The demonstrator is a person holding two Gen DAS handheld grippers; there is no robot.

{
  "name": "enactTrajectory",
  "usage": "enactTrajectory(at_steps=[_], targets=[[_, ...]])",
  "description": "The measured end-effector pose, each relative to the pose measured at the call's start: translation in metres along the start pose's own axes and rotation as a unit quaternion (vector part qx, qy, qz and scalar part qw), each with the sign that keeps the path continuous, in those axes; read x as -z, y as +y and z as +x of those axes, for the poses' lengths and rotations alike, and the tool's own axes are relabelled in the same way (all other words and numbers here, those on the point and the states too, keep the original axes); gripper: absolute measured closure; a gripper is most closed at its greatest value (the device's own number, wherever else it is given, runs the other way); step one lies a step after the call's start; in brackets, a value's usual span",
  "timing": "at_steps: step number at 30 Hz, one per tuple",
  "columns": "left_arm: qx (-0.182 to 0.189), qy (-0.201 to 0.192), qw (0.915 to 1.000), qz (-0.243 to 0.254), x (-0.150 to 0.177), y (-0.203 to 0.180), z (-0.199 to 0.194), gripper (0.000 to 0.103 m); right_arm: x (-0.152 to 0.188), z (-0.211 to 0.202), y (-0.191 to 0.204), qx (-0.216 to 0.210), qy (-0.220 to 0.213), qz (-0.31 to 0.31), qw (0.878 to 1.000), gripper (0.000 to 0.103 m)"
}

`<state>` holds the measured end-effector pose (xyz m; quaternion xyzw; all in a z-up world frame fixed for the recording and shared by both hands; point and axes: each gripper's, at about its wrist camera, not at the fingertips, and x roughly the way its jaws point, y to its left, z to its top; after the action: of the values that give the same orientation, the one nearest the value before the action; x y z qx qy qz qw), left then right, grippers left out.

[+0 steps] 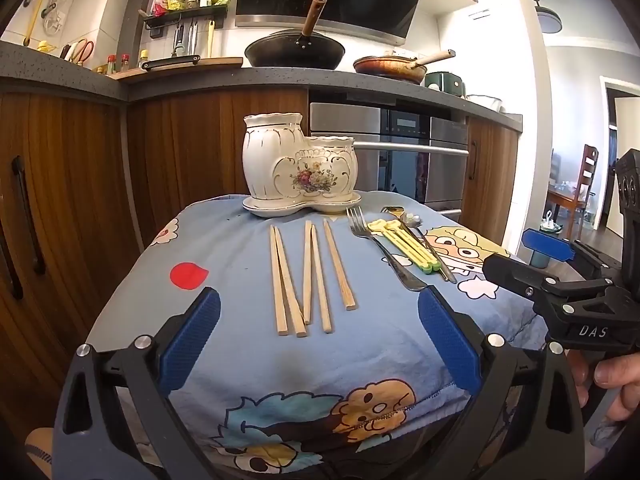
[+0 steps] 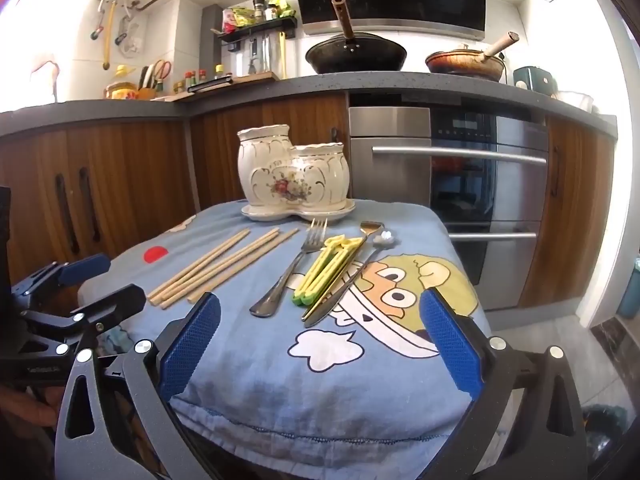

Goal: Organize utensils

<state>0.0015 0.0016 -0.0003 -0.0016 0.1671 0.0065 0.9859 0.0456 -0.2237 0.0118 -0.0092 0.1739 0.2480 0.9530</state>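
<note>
A cream ceramic utensil holder (image 1: 300, 164) (image 2: 294, 176) with two joined cups stands on its saucer at the far edge of a small table covered by a blue cartoon cloth (image 1: 240, 360) (image 2: 320, 392). Several wooden chopsticks (image 1: 308, 276) (image 2: 220, 268) lie in front of it. To their right lie a metal fork (image 1: 380, 248) (image 2: 288, 276), yellow-green plastic sticks (image 1: 408, 246) (image 2: 326, 270), a gold-headed spoon (image 2: 370, 229) and another metal utensil (image 2: 344, 296). My left gripper (image 1: 318, 344) (image 2: 86, 284) hovers open near the chopstick ends. My right gripper (image 2: 318, 344) (image 1: 520, 256) hovers open near the fork handle.
Wooden kitchen cabinets (image 1: 72, 184) and a steel oven (image 2: 460, 184) stand close behind the table. A black wok (image 1: 294, 52) and a brown pan (image 1: 390, 68) sit on the counter. A person's fingers (image 1: 612, 376) hold the right gripper's handle.
</note>
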Motion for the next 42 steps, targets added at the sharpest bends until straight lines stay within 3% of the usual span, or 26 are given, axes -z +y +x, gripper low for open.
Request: enactTrajectory(at_steps=[42], targets=[[-0.004,0.009,0.9999,-0.007,0.0028,0.0041,0.0049,0.005,-0.0012,0.0011,0.0035,-0.002,0.000,-0.003,1.000,0.004]])
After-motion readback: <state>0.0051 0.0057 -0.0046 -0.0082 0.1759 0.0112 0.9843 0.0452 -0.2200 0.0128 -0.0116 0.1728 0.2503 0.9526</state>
